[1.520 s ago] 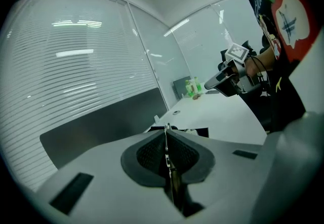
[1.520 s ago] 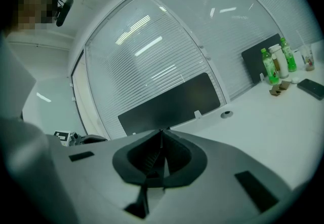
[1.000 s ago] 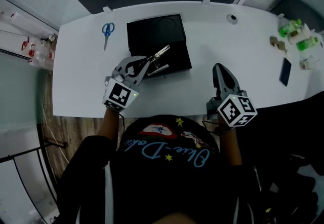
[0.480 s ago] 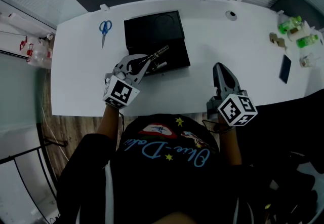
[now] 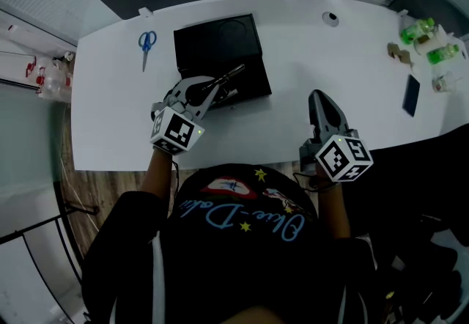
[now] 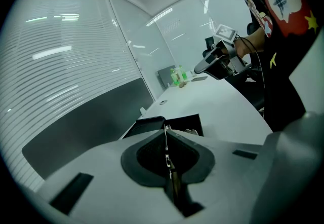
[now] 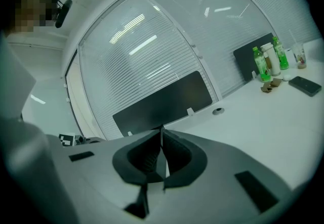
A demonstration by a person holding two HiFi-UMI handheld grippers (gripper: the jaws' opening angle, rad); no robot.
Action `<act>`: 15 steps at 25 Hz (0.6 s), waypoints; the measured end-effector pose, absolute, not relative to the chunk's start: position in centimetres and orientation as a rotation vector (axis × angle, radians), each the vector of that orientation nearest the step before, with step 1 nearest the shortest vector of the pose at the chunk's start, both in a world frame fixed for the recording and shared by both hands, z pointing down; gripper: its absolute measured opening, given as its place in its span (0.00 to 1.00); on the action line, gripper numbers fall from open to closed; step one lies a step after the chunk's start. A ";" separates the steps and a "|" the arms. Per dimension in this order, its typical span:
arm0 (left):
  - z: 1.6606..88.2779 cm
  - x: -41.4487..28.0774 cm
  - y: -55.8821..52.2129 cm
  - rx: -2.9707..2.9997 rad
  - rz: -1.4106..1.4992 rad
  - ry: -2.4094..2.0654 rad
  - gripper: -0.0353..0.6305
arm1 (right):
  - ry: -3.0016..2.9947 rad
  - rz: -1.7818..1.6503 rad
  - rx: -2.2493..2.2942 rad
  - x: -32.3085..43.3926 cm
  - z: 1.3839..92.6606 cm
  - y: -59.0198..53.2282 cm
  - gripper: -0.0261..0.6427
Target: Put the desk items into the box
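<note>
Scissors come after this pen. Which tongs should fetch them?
Left. The left tongs, shut on the pen, are at the box, and the scissors lie just left of it. The right tongs, shut and empty, are on the box's other side.

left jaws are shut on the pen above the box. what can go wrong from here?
1. The pen juts far past the left gripper, gripped near one end: it may swing on release and land outside the box, whose near edge lies close.
2. The scissors lie flat on the desk: probably hard to pinch.
</note>
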State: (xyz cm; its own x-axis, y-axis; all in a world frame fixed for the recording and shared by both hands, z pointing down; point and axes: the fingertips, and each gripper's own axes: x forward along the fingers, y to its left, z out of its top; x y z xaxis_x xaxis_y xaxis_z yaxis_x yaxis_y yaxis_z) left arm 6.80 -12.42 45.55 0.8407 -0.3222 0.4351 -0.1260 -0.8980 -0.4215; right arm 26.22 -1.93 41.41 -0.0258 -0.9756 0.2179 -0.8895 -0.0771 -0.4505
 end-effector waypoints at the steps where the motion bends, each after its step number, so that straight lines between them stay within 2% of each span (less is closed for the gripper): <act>1: 45.7 6.9 -12.5 -2.638 -0.723 0.329 0.08 | 2.001 -0.725 -2.064 26.4 41.4 -1.9 0.07; 15: 48.3 7.9 -13.8 -2.636 -0.811 0.290 0.08 | 1.976 -0.739 -2.089 27.5 41.7 -2.6 0.07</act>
